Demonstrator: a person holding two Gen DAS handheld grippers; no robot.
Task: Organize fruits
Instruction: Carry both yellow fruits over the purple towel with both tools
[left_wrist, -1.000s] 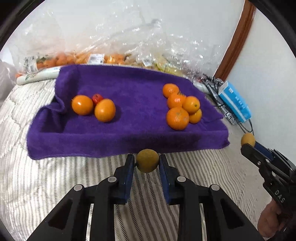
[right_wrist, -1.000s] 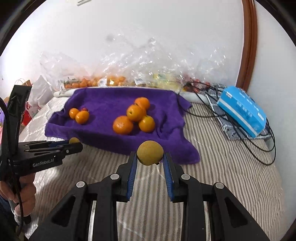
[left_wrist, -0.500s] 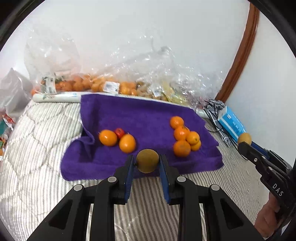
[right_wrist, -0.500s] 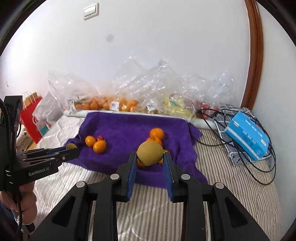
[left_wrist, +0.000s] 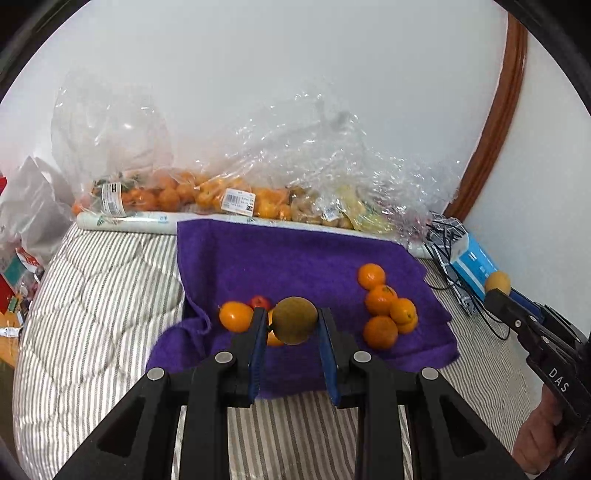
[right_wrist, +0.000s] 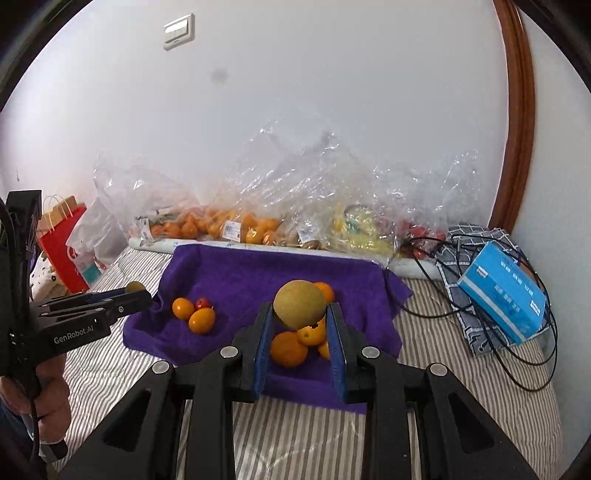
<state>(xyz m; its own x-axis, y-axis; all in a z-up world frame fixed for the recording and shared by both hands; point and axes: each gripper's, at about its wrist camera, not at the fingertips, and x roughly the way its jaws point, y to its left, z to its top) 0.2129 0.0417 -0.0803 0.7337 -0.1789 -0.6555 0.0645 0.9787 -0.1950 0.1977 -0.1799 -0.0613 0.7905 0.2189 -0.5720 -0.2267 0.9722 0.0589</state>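
A purple towel (left_wrist: 295, 258) lies on the striped bed, also in the right wrist view (right_wrist: 258, 273). On it sit a right-hand cluster of oranges (left_wrist: 384, 306) and a left group of two oranges with a small red fruit (left_wrist: 236, 315). My left gripper (left_wrist: 293, 321) is shut on a brownish-yellow round fruit (left_wrist: 294, 320), held above the towel's near edge. My right gripper (right_wrist: 300, 310) is shut on a larger yellow-brown round fruit (right_wrist: 300, 303), held over the orange cluster (right_wrist: 291, 347). Each gripper shows in the other's view.
Clear plastic bags of fruit (left_wrist: 236, 195) line the wall behind the towel. A blue box (right_wrist: 502, 291) and black cables (right_wrist: 480, 310) lie to the right. A red paper bag (right_wrist: 62, 251) stands at the left. A white roll (left_wrist: 125, 223) lies behind the towel.
Both grippers have risen and drawn back with their fruits still held; the towel and the fruit on it look smaller and farther away.
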